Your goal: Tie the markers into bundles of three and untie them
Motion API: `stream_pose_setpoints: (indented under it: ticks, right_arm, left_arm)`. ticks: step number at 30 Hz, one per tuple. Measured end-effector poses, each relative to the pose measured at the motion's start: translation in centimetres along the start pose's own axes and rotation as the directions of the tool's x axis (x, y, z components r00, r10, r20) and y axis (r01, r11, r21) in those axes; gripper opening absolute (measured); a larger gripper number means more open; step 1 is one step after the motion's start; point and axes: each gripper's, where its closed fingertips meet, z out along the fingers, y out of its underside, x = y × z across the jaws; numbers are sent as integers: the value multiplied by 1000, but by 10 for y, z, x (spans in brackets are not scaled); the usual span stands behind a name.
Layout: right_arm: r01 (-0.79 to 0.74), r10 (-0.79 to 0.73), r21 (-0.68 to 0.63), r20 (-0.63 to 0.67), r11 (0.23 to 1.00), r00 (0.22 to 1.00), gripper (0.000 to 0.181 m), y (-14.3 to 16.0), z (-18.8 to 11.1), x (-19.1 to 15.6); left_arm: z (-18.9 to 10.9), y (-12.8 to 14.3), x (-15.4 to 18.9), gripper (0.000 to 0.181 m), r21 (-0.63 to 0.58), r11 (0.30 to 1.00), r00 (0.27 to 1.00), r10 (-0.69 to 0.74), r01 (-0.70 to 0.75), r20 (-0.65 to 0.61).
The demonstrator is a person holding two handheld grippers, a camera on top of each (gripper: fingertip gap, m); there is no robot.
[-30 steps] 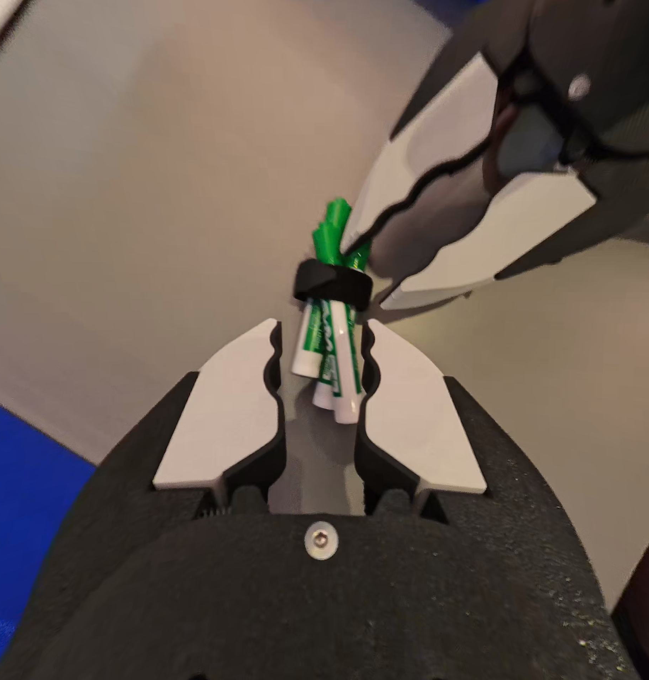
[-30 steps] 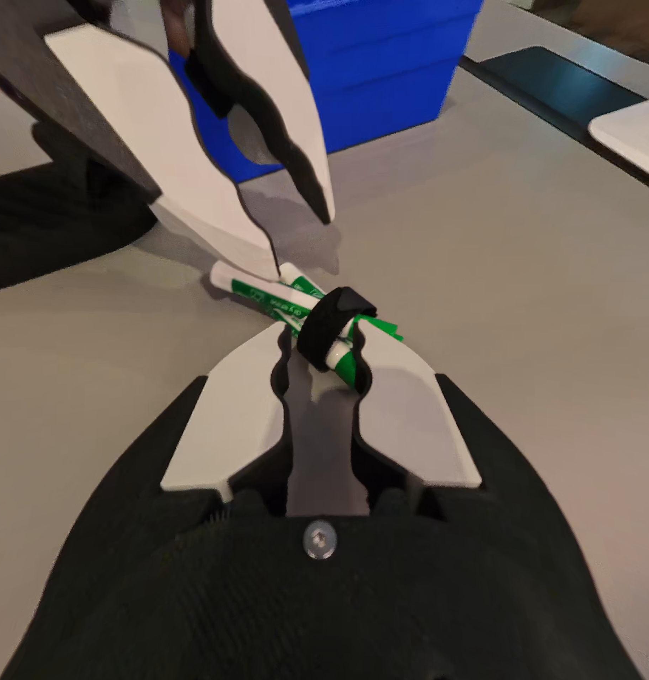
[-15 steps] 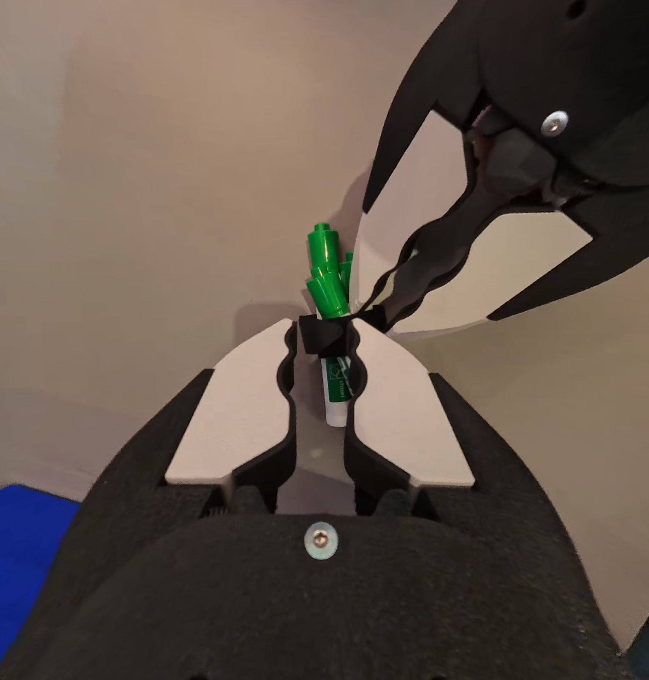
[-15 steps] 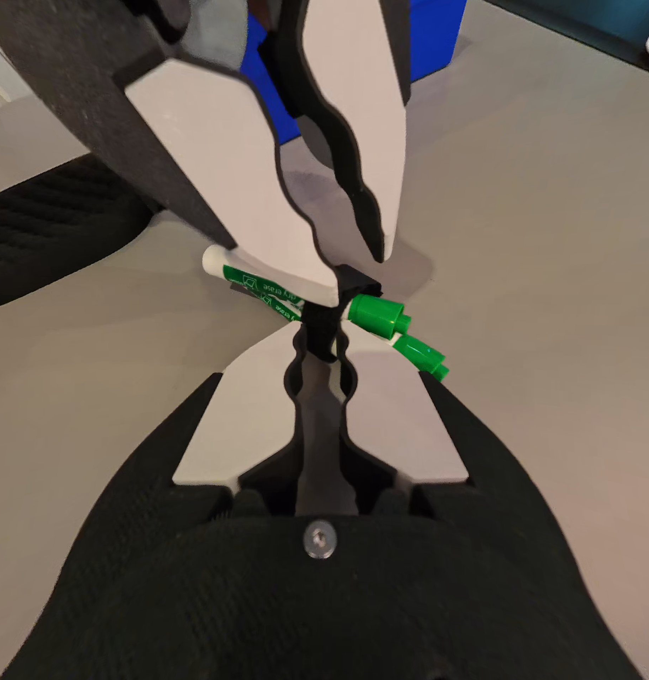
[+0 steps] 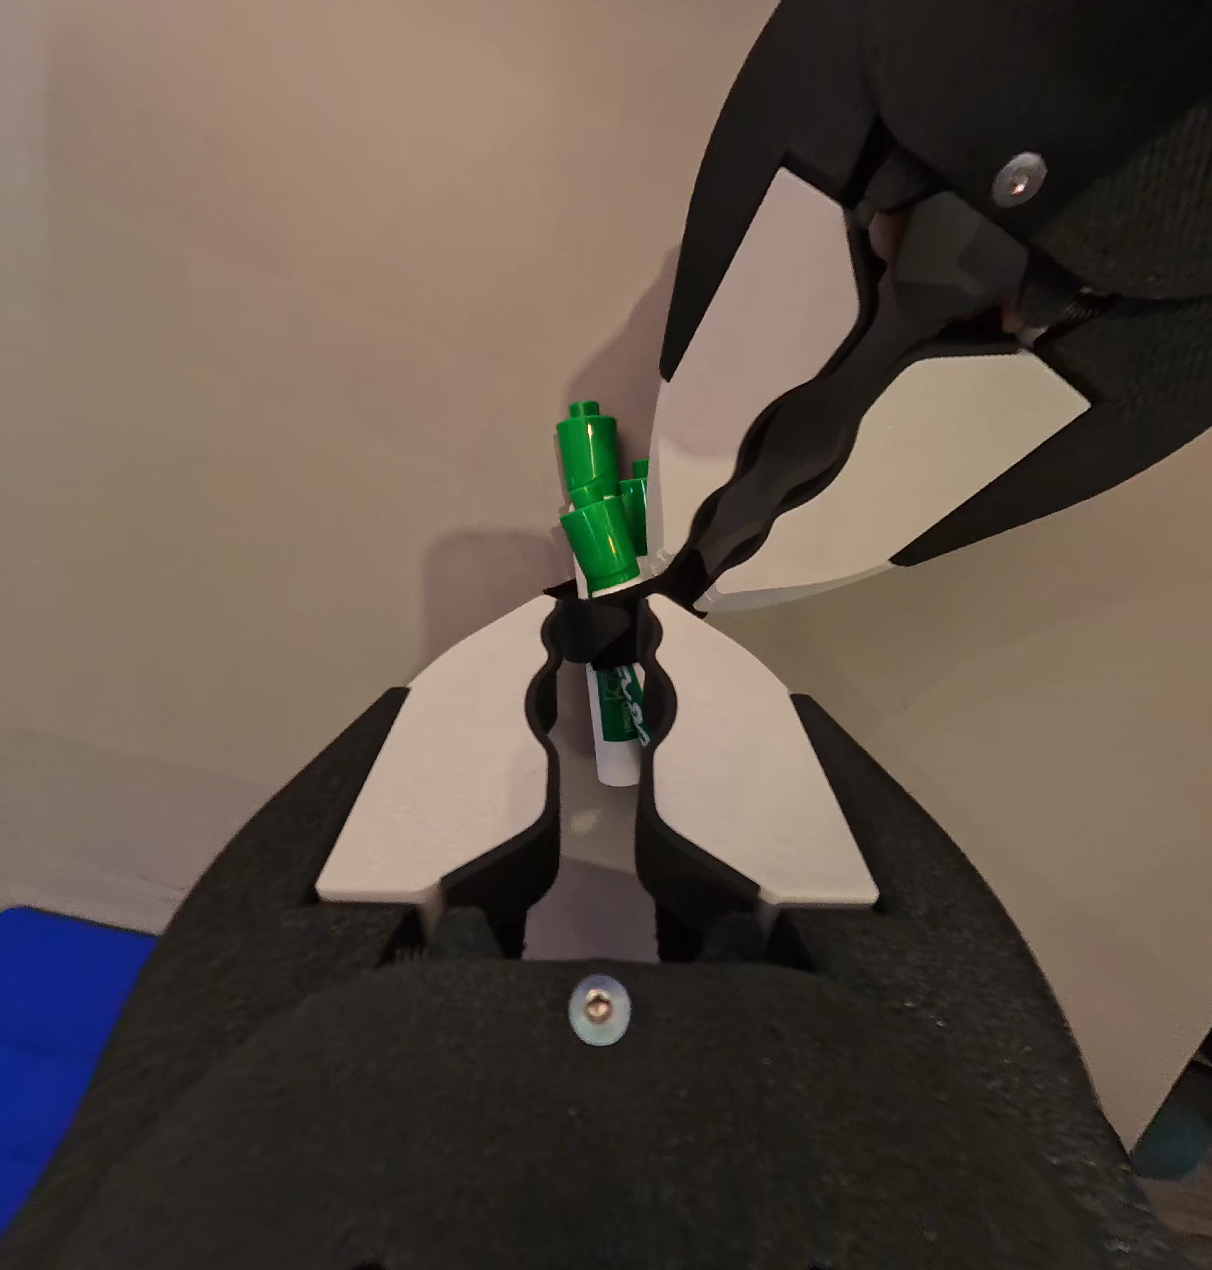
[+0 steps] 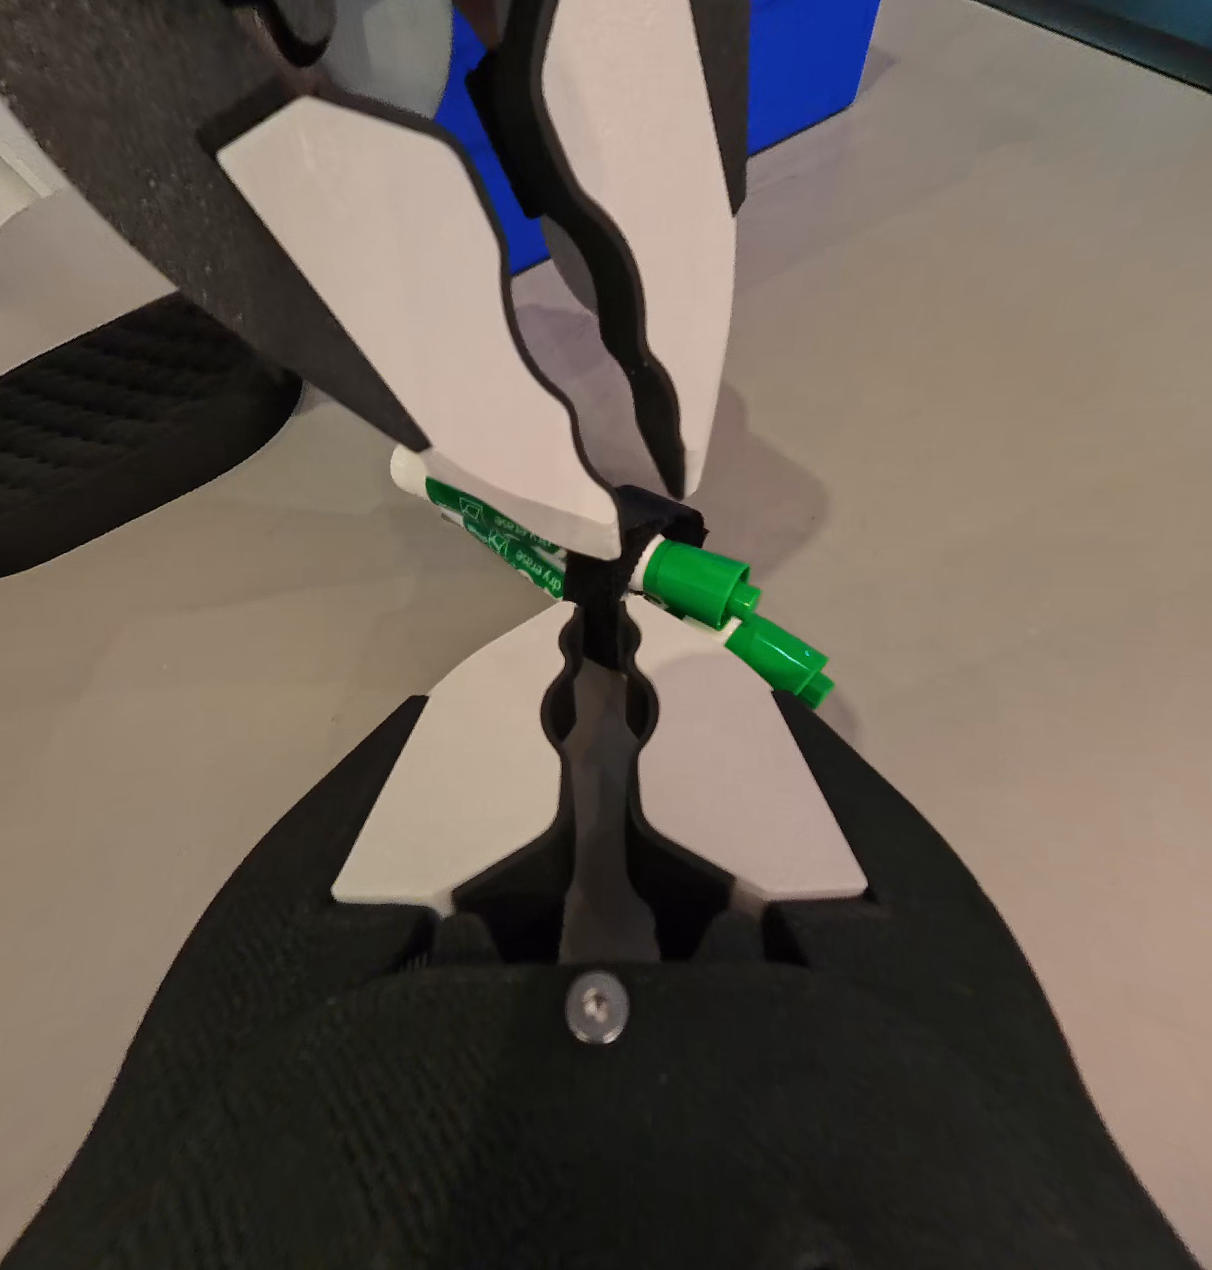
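The left gripper (image 5: pixel 600 622) is pinched at its tips onto the black strap (image 5: pixel 593 629) that rings the markers (image 5: pixel 600 532), and the right gripper (image 6: pixel 600 642) is clenched on the same strap (image 6: pixel 600 605) from the opposite side, so both tongs grasp the band rather than the pens themselves. The bundle lies low over the grey table (image 6: pixel 1002 481), green caps pointing away from the left gripper and off to the right in the right wrist view, with the white barrels running back under the left gripper's fingers (image 6: pixel 521 385). How many markers the loop holds is hard to count; two caps are plain and a third seems tucked behind. Judging by the two opposed grips on one band, the step in hand is probably loosening or peeling the strap, though it could equally be cinching it, and the pictures do not settle which. To do it well, one gripper should act as the anchor and hold steady while the other draws the free end along the line of the strap, not across it, so the markers are not levered out sideways. The pull should be slow and short, since the slick barrels can slide through a slack loop. Keeping the bundle close to the table limits any drop. The blue bin (image 6: pixel 796 82) stands well behind and plays no part in this
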Motion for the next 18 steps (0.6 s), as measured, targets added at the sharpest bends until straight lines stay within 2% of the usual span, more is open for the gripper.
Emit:
stream_pose_setpoints:
  ticks: [2,7,13,18]
  right_arm:
    - [0,0,3,-3,1000,1000,9,0,0,0]
    - [0,0,10,-6,1000,1000,6,-2,0,1]
    - [15,-15,5,-12,1000,1000,4,-2,1,0]
    - [4,-4,7,-9,1000,1000,4,-2,2,-1]
  left_arm:
    - [0,0,3,10,6,1000,999,-18,19,-46]
    - [-2,-1,3,1,26,998,995,-50,53,-91]
    - [-3,3,4,0,37,994,983,-92,99,-158]
    - [-6,3,3,0,58,994,985,-85,95,-151]
